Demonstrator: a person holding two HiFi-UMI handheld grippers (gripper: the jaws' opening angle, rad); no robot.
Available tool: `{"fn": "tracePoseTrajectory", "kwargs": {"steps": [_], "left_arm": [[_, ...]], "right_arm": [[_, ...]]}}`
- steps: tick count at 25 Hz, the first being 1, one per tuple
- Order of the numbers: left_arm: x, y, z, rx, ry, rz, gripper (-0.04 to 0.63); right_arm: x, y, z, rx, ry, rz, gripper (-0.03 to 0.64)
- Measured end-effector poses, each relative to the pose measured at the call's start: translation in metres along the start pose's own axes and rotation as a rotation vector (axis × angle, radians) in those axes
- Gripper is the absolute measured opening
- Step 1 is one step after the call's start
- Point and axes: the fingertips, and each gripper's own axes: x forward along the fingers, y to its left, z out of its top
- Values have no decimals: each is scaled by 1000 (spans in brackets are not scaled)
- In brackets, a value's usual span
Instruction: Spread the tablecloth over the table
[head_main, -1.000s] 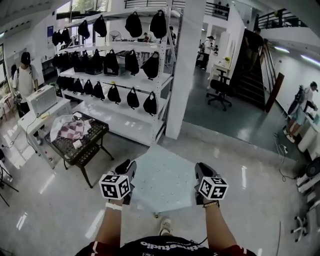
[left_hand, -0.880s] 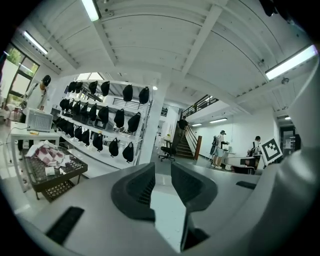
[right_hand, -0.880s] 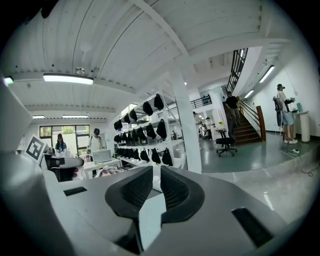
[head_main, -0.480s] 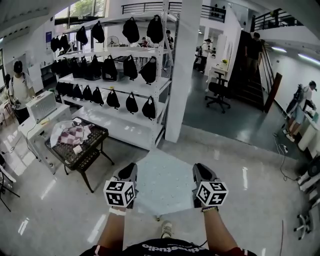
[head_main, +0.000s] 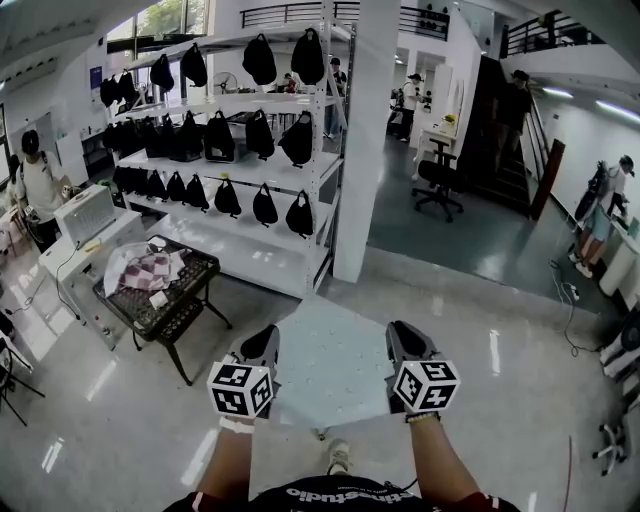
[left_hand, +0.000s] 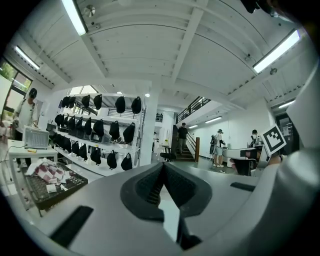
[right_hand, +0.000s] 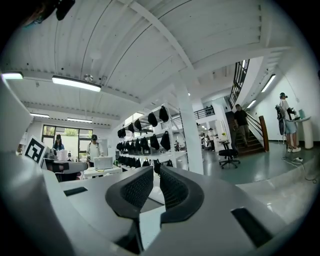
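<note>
where tablecloth (head_main: 330, 365) stretches, glossy floor (head_main: 130, 430), shelves (head_main: 245, 245)

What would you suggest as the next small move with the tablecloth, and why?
Probably turn left and carry it toward the black table. The tablecloth is stretched between the left hand-held gripper, whose jaws have just closed on its edge, and the right hand-held gripper, also clamped on it, well off the table.

The tablecloth (head_main: 330, 365) partly vanishes behind left claw (head_main: 262, 348) and right claw (head_main: 405, 338).
</note>
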Motion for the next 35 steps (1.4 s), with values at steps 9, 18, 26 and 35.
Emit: {"fn": "tracePoseTrajectory", "kwargs": {"steps": [9,18,26,35], "left_arm": [[-5,0,4,3,-17,11,17],[-1,-3,10,-3,-21,9,17],[5,-1,3,-44,-19,11,17],[9,-1,0,-45,-14,14,17]], "right_arm": [[-2,-1,0,-30,8,-25,29],[-3,-9,7,-50,11,-32,26],[-1,-12,-1,-39,19,-9,26],[-1,-20,-3,-33,17,-19,26]]}}
